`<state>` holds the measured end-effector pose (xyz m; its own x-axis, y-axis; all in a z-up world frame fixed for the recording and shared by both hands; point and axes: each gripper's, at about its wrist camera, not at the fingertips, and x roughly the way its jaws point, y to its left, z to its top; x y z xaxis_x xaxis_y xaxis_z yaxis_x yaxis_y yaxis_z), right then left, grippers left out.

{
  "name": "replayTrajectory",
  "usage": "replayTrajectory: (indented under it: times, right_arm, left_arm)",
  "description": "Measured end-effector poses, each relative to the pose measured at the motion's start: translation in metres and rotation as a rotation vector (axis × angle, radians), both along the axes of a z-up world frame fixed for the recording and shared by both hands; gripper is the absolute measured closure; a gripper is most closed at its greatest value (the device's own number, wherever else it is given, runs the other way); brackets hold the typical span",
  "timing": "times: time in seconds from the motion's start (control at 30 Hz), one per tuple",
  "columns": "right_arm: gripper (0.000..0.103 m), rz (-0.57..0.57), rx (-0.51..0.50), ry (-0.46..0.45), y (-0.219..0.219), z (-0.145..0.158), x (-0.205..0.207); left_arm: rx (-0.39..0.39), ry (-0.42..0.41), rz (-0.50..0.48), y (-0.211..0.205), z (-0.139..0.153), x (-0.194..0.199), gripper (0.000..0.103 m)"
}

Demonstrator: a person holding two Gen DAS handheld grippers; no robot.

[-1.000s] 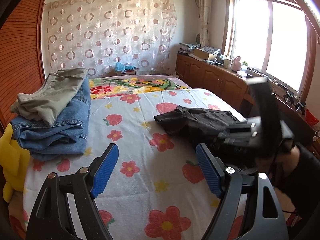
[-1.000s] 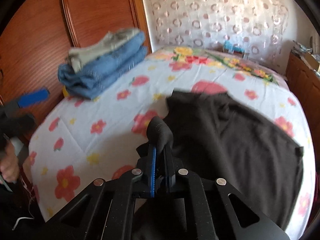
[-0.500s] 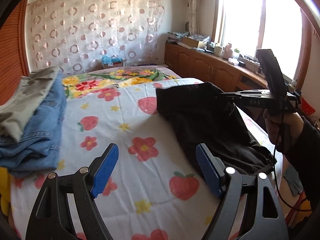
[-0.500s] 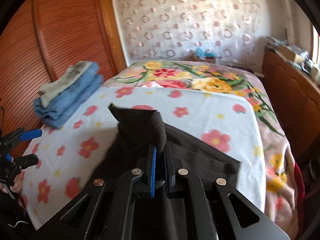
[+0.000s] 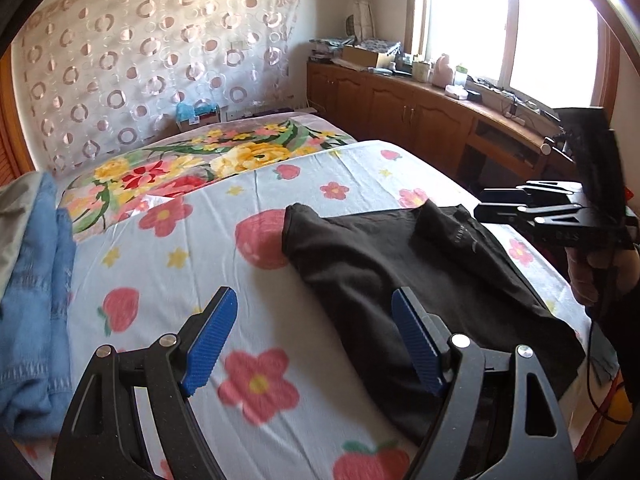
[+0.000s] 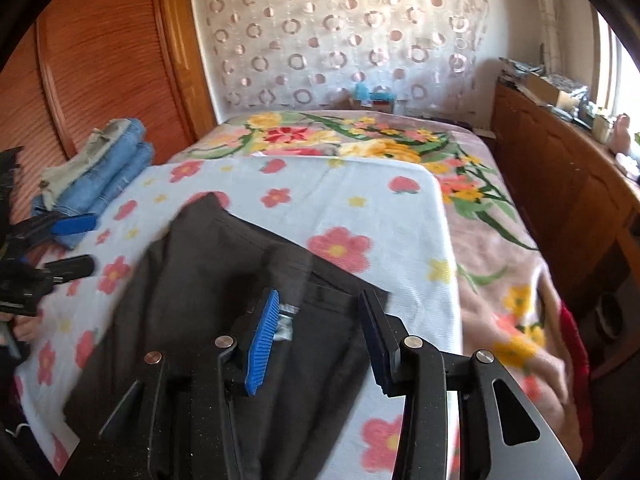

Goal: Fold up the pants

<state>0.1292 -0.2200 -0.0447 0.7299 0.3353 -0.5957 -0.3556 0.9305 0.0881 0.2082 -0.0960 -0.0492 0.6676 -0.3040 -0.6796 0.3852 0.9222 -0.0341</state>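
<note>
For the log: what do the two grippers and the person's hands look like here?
Both grippers are black angular frames with silver bolts and triangular cut-outs. The left gripper has ribbed blue pads on both fingers. The right gripper shows one ribbed blue pad; the other finger looks dark from this angle. A hand grips the right gripper's handle, with a dark sleeve and a thin black cable below.

A pair of black pants (image 5: pixel 400 276) is laid on the flower-printed sheet, towards its right side as seen from the left wrist view. The fabric is spread mostly flat, with one raised fold near the far right edge. A small grey label is seen at one end of the pants in the right wrist view.
</note>
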Motion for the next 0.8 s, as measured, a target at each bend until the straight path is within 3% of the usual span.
replayTrajectory:
  times: [0.13, 0.47, 0.7, 0.8]
  right_arm:
    - [0.060, 0.053, 0.001, 0.003, 0.008, 0.002, 0.007]
    - [0.060, 0.085, -0.132, 0.049, 0.014, -0.006, 0.046]
    - [0.064, -0.066, -0.182, 0.026, -0.012, 0.000, 0.045]
    - [0.064, -0.130, -0.138, 0.035, -0.038, 0.002, 0.044]
  left_arm:
    - [0.005, 0.009, -0.006, -0.003, -0.001, 0.012, 0.023]
    - [0.011, 0.016, -0.005, -0.005, 0.000, 0.016, 0.023]
    - [0.011, 0.022, -0.011, -0.005, 0.000, 0.017, 0.023]
    - [0.014, 0.024, -0.014, -0.006, -0.004, 0.018, 0.023]
